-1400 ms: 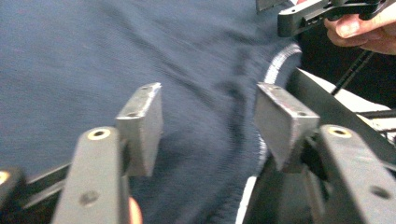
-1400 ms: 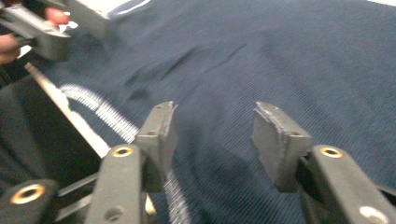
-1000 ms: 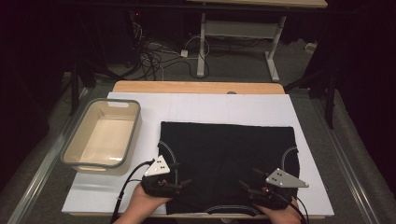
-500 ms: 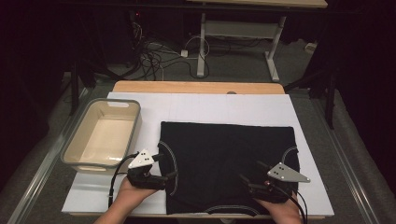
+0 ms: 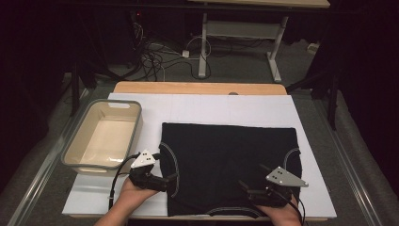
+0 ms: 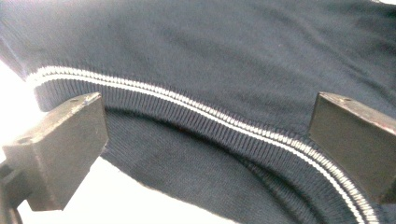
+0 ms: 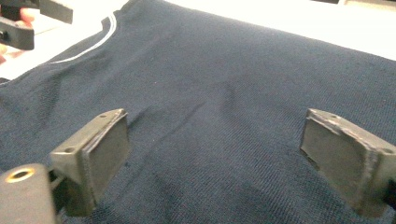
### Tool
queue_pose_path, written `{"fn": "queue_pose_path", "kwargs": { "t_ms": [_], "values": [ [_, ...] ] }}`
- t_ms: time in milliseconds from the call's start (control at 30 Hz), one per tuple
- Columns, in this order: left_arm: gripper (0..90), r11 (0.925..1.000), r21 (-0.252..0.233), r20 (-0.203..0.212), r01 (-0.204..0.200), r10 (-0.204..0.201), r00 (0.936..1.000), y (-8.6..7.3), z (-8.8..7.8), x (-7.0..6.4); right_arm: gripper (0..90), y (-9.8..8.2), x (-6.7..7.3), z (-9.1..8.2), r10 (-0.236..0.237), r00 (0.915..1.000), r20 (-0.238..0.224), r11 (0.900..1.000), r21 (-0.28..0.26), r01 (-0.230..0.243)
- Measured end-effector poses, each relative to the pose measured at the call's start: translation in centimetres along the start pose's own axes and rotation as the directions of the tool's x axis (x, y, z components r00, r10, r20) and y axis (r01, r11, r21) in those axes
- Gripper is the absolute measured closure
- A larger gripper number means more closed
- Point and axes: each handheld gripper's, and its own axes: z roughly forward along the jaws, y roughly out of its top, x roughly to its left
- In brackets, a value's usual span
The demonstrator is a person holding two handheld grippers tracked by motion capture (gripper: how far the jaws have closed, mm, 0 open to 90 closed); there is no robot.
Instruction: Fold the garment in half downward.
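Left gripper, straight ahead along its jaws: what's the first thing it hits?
Likely the dark sweater: the left gripper stands open right at its white-striped ribbed trim. Depth is hard to judge.

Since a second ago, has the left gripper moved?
Yes. The left gripper has slid left, toward the tub, from over the dark garment to its left edge.
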Motion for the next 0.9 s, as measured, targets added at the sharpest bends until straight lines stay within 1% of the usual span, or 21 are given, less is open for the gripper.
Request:
{"fn": "queue_pose_path", "kwargs": {
  "t_ms": [100,133,333,467,600,700,800,900],
  "values": [
    [0.0,1.0000,-0.008,-0.002,-0.002,0.002,1.0000,0.0,0.0,0.0,0.6,0.1,0.2,0.1,0.005,1.0000,0.004,1.000,-0.002,-0.005],
    [0.0,1.0000,-0.009,0.000,0.000,0.000,1.0000,0.0,0.0,0.0,0.1,0.1,0.3,0.2,0.005,1.0000,0.008,1.000,-0.001,-0.005],
    [0.0,0.9999,-0.013,0.010,-0.009,0.009,0.9999,-0.2,-0.1,-0.1,0.1,0.6,1.0,0.5,0.005,1.0000,0.002,1.000,-0.008,-0.005],
    [0.0,0.9999,-0.011,0.018,-0.003,0.003,0.9998,-0.2,0.0,0.0,0.1,1.1,2.1,0.6,-0.006,1.0000,-0.007,1.000,-0.022,0.006],
    [0.0,0.9999,-0.014,0.029,-0.004,0.004,0.9996,-0.2,0.0,0.0,0.1,1.4,2.6,0.9,-0.013,0.9998,-0.011,1.000,-0.025,0.013],
    [0.0,0.9999,-0.009,0.022,-0.009,0.009,0.9997,-0.1,0.0,0.0,0.1,1.5,3.0,1.3,-0.015,0.9996,-0.021,1.000,-0.021,0.015],
    [0.0,0.9996,-0.025,0.001,-0.011,0.011,0.9999,0.1,0.0,0.0,0.1,1.6,3.5,1.7,-0.018,0.9992,-0.035,1.000,-0.019,0.018],
    [0.0,0.9995,-0.029,-0.010,-0.014,0.014,0.9999,0.5,0.3,0.4,0.1,1.8,4.1,2.1,-0.030,0.9982,-0.053,0.999,-0.016,0.029]
  ]
}}
